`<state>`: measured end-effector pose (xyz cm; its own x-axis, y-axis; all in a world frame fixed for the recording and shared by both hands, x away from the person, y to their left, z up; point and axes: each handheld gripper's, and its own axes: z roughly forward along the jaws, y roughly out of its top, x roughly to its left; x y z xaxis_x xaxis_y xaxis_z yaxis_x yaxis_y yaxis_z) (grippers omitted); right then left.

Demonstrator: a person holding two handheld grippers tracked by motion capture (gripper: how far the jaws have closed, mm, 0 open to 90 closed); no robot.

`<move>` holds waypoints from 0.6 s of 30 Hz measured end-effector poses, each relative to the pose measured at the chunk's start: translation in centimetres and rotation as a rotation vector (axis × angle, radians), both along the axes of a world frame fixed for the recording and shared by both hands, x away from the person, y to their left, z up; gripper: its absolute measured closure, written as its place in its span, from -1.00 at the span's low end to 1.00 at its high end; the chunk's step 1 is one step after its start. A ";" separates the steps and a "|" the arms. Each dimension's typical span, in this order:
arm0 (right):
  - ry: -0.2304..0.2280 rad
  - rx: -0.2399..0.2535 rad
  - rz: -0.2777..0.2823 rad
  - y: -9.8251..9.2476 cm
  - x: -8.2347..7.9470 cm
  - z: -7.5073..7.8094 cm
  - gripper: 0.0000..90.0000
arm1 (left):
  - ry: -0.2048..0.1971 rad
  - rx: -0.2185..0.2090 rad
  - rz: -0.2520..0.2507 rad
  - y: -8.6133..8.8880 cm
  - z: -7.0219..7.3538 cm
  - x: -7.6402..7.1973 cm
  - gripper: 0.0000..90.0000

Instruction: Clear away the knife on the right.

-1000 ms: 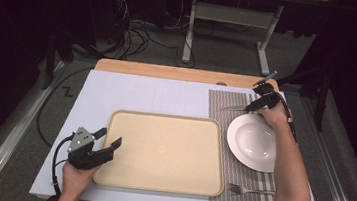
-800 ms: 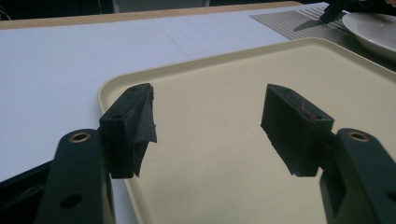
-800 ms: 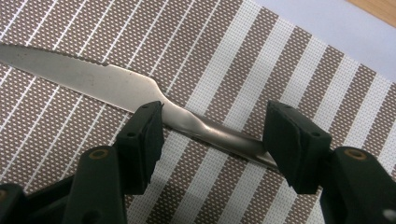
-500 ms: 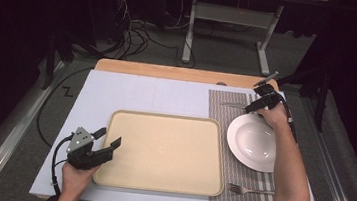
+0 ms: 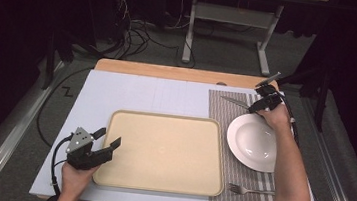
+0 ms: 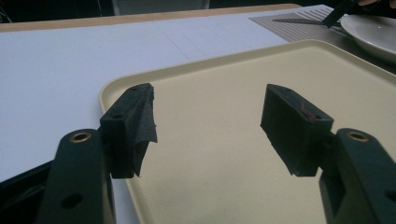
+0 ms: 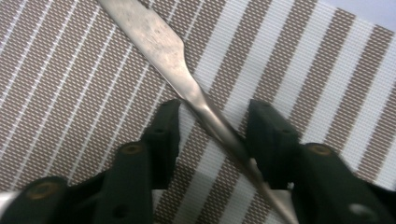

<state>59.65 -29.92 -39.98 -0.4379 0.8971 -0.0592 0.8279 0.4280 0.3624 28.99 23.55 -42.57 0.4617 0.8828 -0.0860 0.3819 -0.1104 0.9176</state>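
A metal table knife [image 5: 234, 102] lies on the striped placemat [image 5: 221, 114] at the back, just behind the white plate [image 5: 253, 138]. My right gripper [image 5: 257, 107] points down at its handle. In the right gripper view the knife [image 7: 159, 42] runs diagonally between the jaws of my right gripper [image 7: 212, 112]; they have just been closing, and a gap still shows on the left side. My left gripper [image 5: 108, 138] hovers open over the left edge of the beige tray [image 5: 161, 154]. The left gripper view shows my left gripper [image 6: 210, 100] holding nothing above the tray [image 6: 224, 154].
A fork [image 5: 250, 190] lies on the placemat near the table's front edge, below the plate. The white mat [image 5: 142, 94] covers the table left of and behind the tray. A wooden strip [image 5: 169, 72] runs along the far edge; cables trail on the floor beyond.
The right gripper's jaws have drawn closer together around the knife handle. Neither hand has shifted, and the left gripper stays open over the tray edge.
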 end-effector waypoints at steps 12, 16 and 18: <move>0.008 0.009 0.003 -0.6 -0.4 0.1 0.75 | 0.001 0.004 -0.003 -0.1 0.0 0.0 -0.21; 0.010 0.005 0.003 -0.6 -0.3 0.1 0.79 | 0.002 0.004 -0.003 -0.1 0.0 0.0 -0.21; 0.008 -0.001 0.002 -0.5 -0.4 0.1 0.79 | 0.001 0.005 -0.003 -0.1 0.0 0.0 -0.21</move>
<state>59.27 -30.39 -39.87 -0.4404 0.8960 -0.0569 0.8297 0.4303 0.3555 29.01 23.45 -42.61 0.4641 0.8819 -0.0825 0.3826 -0.1156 0.9166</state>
